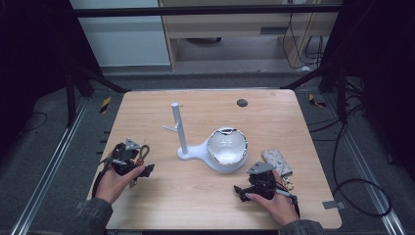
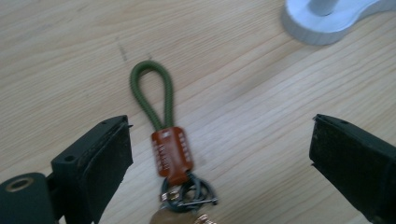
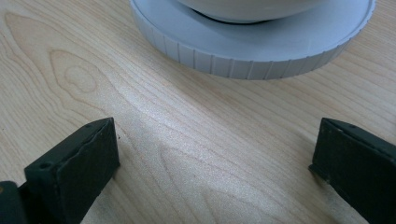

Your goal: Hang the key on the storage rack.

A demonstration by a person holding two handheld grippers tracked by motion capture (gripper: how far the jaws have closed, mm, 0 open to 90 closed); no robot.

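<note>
Nearest to the person, both hands sit at the front edge of the desk (image 1: 205, 205). The left gripper (image 2: 219, 154) has its jaws wide apart, nothing pinched between them. Lying on the wood in the gap is a keychain (image 2: 170, 149): a brown leather tab with a green cord loop pointing away from the gripper and a bunch of dark metal rings at the near end. Neither pad touches it, there's bare desk on both sides. In the high view the left gripper (image 1: 139, 164) is over the left part of the desk, with the keychain's loop (image 1: 143, 152) showing just beside it.

The right gripper (image 3: 215, 158) is the same story, jaws spread wide with only wood grain between them. In the high view it (image 1: 242, 193) is down by the front right, pointing left-ish.

Just beyond it, a small patterned pouch (image 1: 277, 162) lies on the desk right next to the right hand (image 1: 279, 203).

A bit farther in, around the middle, there's a white stand (image 1: 188, 152) with an upright post, and its round ribbed base (image 3: 252, 56) carries a white bowl (image 1: 226, 147). That base is near the right gripper's jaws but not touching.

At the far edge there's a small dark round spot (image 1: 242, 103) on the desk.
</note>
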